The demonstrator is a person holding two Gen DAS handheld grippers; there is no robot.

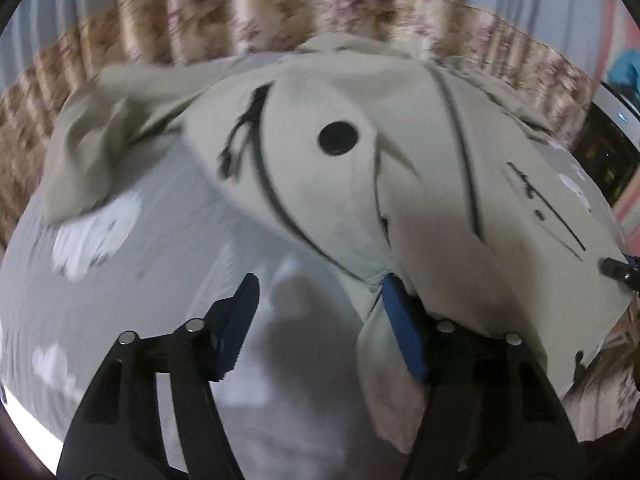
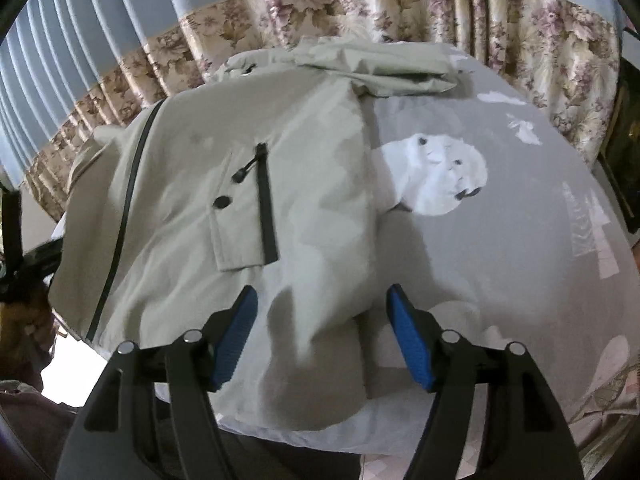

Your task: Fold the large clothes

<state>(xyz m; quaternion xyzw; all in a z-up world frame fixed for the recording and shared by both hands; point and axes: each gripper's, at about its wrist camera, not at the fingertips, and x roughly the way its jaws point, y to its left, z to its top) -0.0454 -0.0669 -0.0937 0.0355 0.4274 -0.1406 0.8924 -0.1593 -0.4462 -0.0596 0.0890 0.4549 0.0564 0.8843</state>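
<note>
A large beige jacket with black zips and a round black patch lies spread on a grey bed sheet. My left gripper is open just above the sheet. Its right finger touches a bunched corner of the jacket's hem, and its left finger is over bare sheet. In the right wrist view the jacket shows a flap pocket with a zip. My right gripper is open and straddles the folded side edge of the jacket near its hem. No pad presses the cloth.
The sheet carries white animal prints. A floral curtain band under blue pleats hangs behind the bed. The bed's near edge runs below my right gripper. Dark furniture stands at the right.
</note>
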